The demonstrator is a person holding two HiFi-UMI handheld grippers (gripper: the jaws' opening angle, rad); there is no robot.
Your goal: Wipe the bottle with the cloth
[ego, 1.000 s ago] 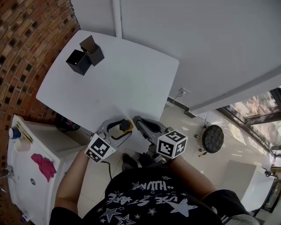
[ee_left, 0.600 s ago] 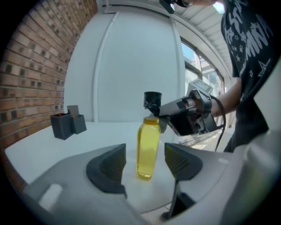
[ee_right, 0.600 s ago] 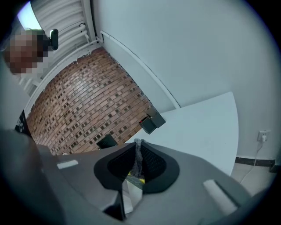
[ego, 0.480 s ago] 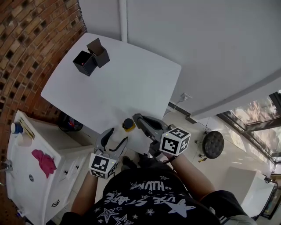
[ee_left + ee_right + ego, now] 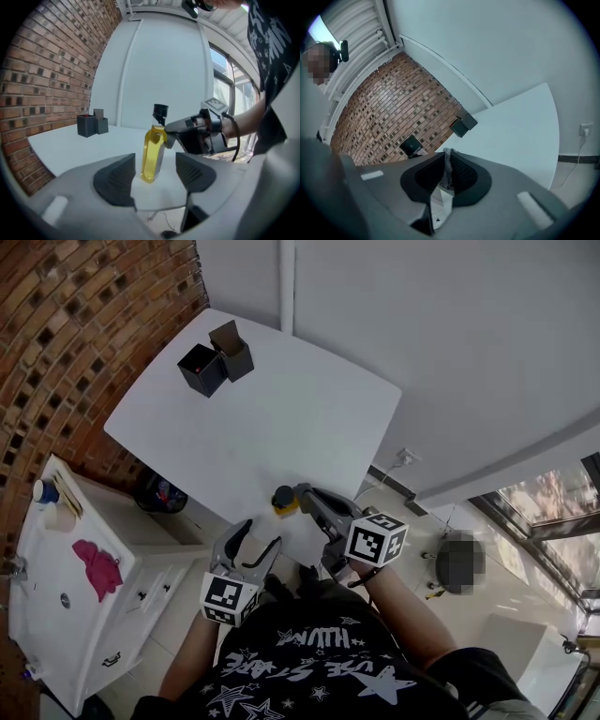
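In the head view the bottle point(image 5: 283, 499) is seen standing upright on the table point(image 5: 309, 418), close to its near edge. It is no longer gripped by the left gripper point(image 5: 260, 538), in which it is held at a tilt in the picture from a second ago. That gripper is drawn back off the table edge, and its jaws, just opened wider, are left apart. In the left gripper view the yellow bottle is framed by the gap between the jaws but is set beyond their tips, touched by neither pad. The right gripper point(image 5: 302, 493) is kept almost where it is shown a second ago, just beside the bottle. In the right gripper view its jaws are closed on a thin fold of grey cloth point(image 5: 447, 171). From this release it is judged that the bottle is set down and unsupported, so that wiping with the cloth can be begun. A firm stroke on a free-standing bottle so near the edge is judged liable to tip it.
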